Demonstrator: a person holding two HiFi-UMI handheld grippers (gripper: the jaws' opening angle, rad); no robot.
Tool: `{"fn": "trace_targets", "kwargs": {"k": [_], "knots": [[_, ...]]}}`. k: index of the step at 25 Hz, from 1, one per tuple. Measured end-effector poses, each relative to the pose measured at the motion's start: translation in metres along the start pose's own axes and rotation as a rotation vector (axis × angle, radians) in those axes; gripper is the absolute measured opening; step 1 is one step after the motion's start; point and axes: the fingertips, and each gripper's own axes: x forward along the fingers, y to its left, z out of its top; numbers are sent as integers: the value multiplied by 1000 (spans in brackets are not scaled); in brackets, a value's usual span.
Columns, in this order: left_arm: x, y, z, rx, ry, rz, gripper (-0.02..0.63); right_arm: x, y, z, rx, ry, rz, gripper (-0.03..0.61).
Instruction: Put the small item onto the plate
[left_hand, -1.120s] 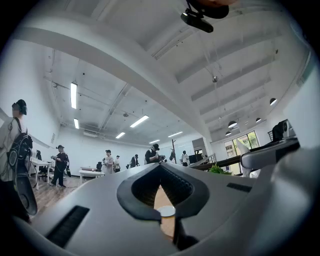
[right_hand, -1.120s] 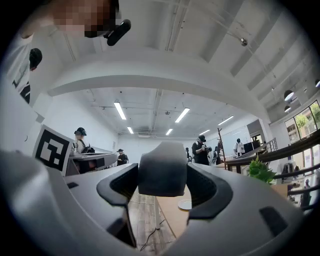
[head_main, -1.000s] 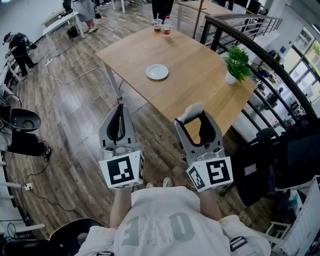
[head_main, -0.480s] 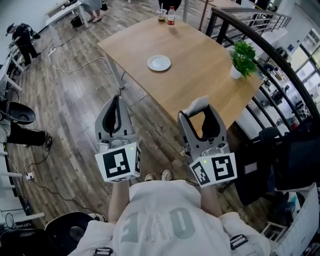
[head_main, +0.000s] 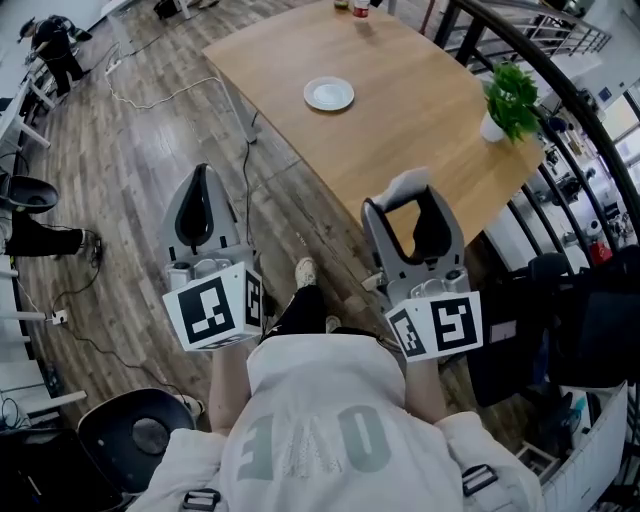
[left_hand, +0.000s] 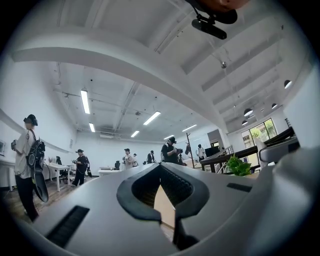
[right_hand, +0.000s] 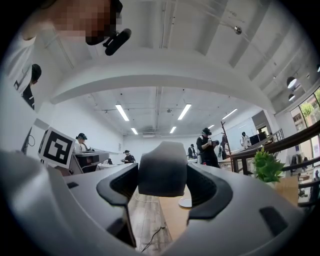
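Note:
A white plate (head_main: 329, 94) lies on the wooden table (head_main: 420, 120), well ahead of both grippers. My right gripper (head_main: 408, 200) hangs over the floor just off the table's near edge, shut on a small grey item (head_main: 404, 185). In the right gripper view the small grey item (right_hand: 162, 175) fills the gap between the jaws of the right gripper (right_hand: 162, 166), and the plate (right_hand: 186, 202) shows low beyond it. My left gripper (head_main: 203, 175) is over the wooden floor, left of the table, jaws together and holding nothing. In its own view the left gripper (left_hand: 160, 165) points across the room.
A potted plant (head_main: 510, 95) stands at the table's right edge, with a bottle (head_main: 358, 5) at its far end. A dark railing (head_main: 560, 90) runs along the right. A cable (head_main: 150, 100) trails over the floor, and a round black chair (head_main: 140, 435) is at lower left. People stand in the background.
The view has moved toward the table, and a foot now steps forward below. Both grippers sit lower in the head view, the left farther left. The right still holds the item.

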Motion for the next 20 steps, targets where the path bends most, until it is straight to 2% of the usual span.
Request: {"fn": "trace_targets", "kwargs": {"k": [8,14,20], "knots": [[46,-7,-14,7,-72,-17,9,41,-22,-23,-13,-16,-4,310],[91,14,-30,16,-50,4,9,109,-24,-37,-53,39,65,310],[156,52,-50,-9,-28,35,9,184,-30,-40,-86,43,64,310]]}}
